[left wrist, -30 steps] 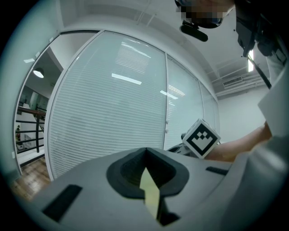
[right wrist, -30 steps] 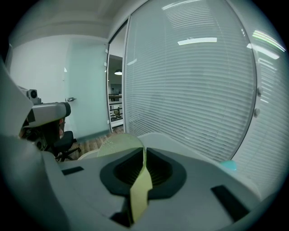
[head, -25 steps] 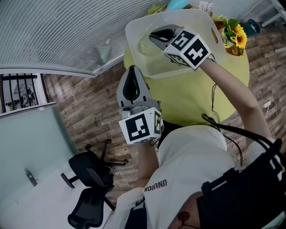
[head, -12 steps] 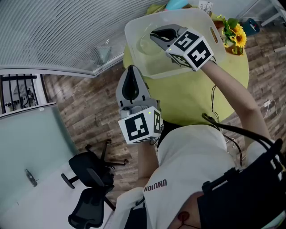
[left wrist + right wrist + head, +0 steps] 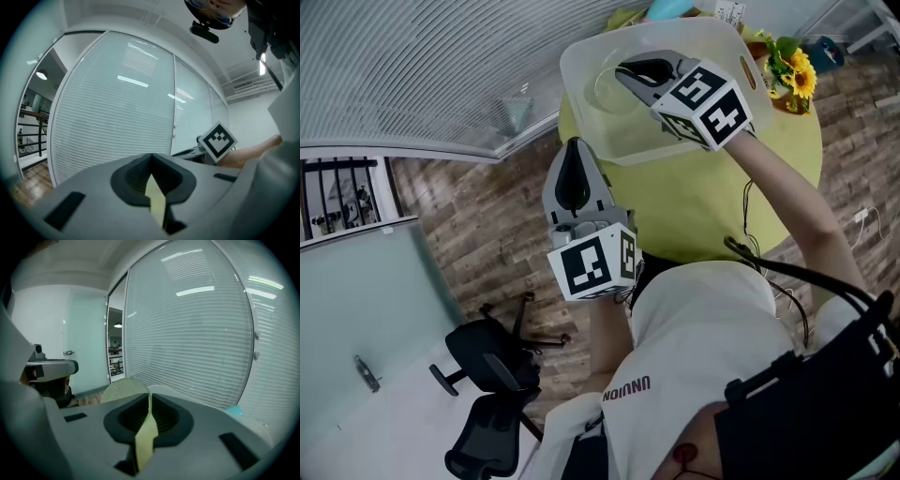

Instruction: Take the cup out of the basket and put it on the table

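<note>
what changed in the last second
The right tongs, shut on the cup at its rim, edged slightly up and right in the head view, cup with them, still inside the basket. The left tongs, shut and empty, stayed beside the table.

**Open above the basket, bare worktop in front**

The basket (image 5: pixel 595 122) is open at the top, but its walls ring the right gripper (image 5: pixel 628 71) and the cup (image 5: pixel 609 92) pinched in it. Between basket and person, the yellow worktop (image 5: pixel 694 206) lies bare. Sunflowers (image 5: pixel 797 75) crowd the basket's right end. The left gripper (image 5: pixel 574 148), jaws together, hangs off the worktop's edge over the floor (image 5: pixel 487 216). An office chair (image 5: pixel 492 375) stands well apart.
</note>
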`<act>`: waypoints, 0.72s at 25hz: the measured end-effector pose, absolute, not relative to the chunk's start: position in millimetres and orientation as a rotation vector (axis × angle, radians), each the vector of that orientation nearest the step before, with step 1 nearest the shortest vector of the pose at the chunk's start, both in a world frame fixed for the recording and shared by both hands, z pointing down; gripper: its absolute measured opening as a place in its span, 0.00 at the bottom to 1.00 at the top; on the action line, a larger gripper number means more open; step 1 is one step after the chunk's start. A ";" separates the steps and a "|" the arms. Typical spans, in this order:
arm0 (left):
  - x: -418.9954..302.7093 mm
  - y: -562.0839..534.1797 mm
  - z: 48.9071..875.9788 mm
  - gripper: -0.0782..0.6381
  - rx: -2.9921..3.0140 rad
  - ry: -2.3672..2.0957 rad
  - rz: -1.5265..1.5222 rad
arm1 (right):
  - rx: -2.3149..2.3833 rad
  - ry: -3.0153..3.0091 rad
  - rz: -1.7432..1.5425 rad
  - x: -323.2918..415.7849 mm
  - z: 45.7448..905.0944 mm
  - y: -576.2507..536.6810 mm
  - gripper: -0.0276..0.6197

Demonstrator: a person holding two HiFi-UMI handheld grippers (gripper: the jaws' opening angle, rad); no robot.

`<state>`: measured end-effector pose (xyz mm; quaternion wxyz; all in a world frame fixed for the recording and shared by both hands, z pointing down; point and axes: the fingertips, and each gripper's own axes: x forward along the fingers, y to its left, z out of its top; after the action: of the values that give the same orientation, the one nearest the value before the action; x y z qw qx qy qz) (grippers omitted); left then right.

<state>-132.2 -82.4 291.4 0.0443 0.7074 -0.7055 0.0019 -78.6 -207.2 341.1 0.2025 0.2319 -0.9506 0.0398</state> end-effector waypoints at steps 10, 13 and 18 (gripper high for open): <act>-133.3 -82.6 292.6 0.13 2.158 -2.157 0.002 | 0.684 -2.684 0.121 -76.0 334.2 -207.0 0.10; -132.9 -83.0 292.9 0.13 2.159 -2.155 0.003 | 0.691 -2.690 0.116 -75.7 332.6 -206.3 0.10; -134.1 -83.0 293.1 0.13 2.154 -2.158 0.009 | 0.716 -2.701 0.115 -75.1 328.7 -206.8 0.10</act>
<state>-134.1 -83.0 293.1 0.0461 0.7056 -0.7071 0.0031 -75.1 -206.8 328.7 0.1717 0.2521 -0.9515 0.0404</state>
